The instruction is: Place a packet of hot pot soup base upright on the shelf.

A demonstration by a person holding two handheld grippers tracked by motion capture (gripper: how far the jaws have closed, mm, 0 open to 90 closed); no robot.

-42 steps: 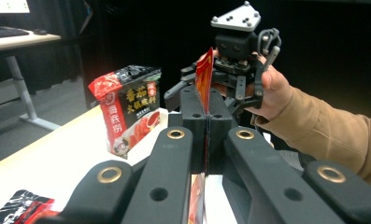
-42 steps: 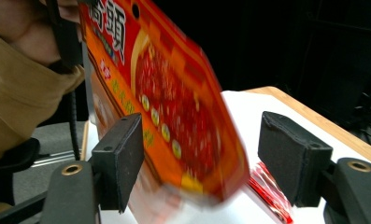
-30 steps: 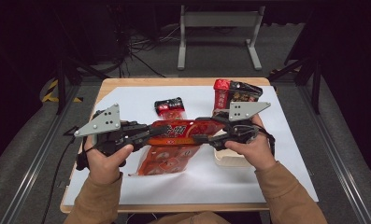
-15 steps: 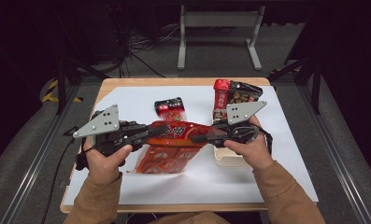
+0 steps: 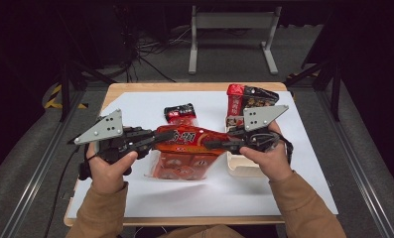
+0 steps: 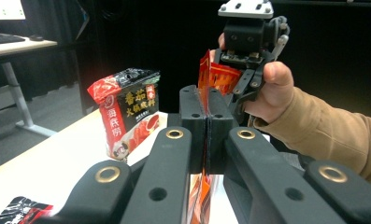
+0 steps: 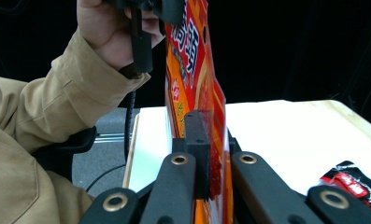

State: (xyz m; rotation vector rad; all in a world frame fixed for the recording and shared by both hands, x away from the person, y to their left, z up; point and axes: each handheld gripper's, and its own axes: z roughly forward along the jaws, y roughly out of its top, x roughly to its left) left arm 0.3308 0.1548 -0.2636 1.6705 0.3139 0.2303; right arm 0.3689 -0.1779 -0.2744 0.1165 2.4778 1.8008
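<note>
Your wooden table (image 5: 184, 86) was covered by a white sheet (image 5: 209, 193). On it, far from you, a small black-and-red packet (image 5: 180, 113) lay flat, and a taller red-and-black packet (image 5: 246, 99) stood to its right, just behind a pale tray (image 5: 244, 167). Beyond the table, a grey metal frame (image 5: 231, 22) and loose cables (image 5: 150, 47) sat on the floor.

A: What is over the table (image 5: 135, 91)?
B: An orange-red packet (image 5: 184, 139), gripped at its ends by the left gripper (image 5: 157, 140) and right gripper (image 5: 209, 145).
A: Elsewhere?
B: Two dark packets (image 5: 179, 113) (image 5: 246, 97) near the far edge.
</note>
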